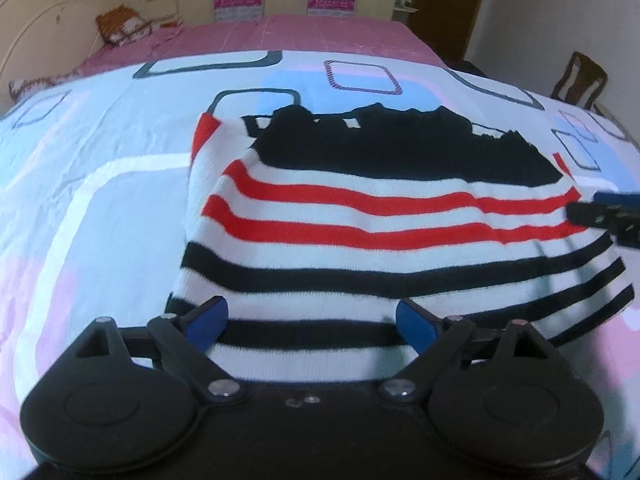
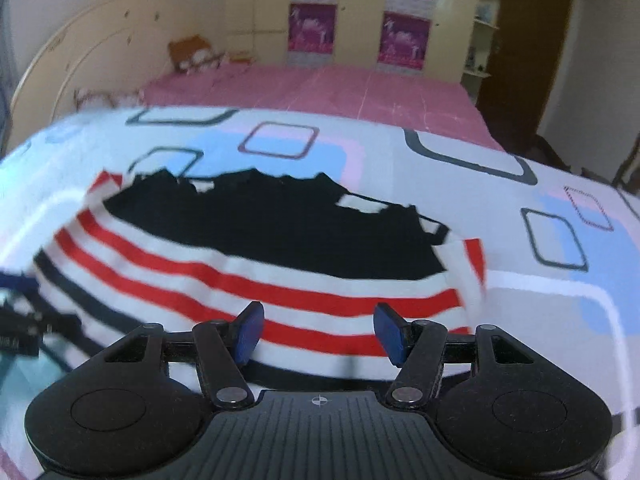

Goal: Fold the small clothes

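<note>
A small knit garment (image 1: pixel 380 216), white with red and black stripes and a black upper part, lies flat on the patterned sheet (image 1: pixel 100 208). My left gripper (image 1: pixel 314 324) hovers over its near black-striped hem, jaws wide apart, the blue pads (image 1: pixel 212 322) clear of the cloth. In the right wrist view the same garment (image 2: pixel 280 240) lies ahead. My right gripper (image 2: pixel 320 332) stands open above its red-striped side, with nothing pinched. Each gripper shows at the edge of the other's view: the right gripper (image 1: pixel 600 212) and the left gripper (image 2: pixel 24 328).
The sheet covers the near part of a bed with a pink cover (image 1: pixel 280 36). Pillows (image 1: pixel 124 28) and a cream headboard (image 1: pixel 36 20) lie at the far left. Cupboards with pink posters (image 2: pixel 404 36) line the back wall. A wooden chair (image 1: pixel 580 80) stands at the right.
</note>
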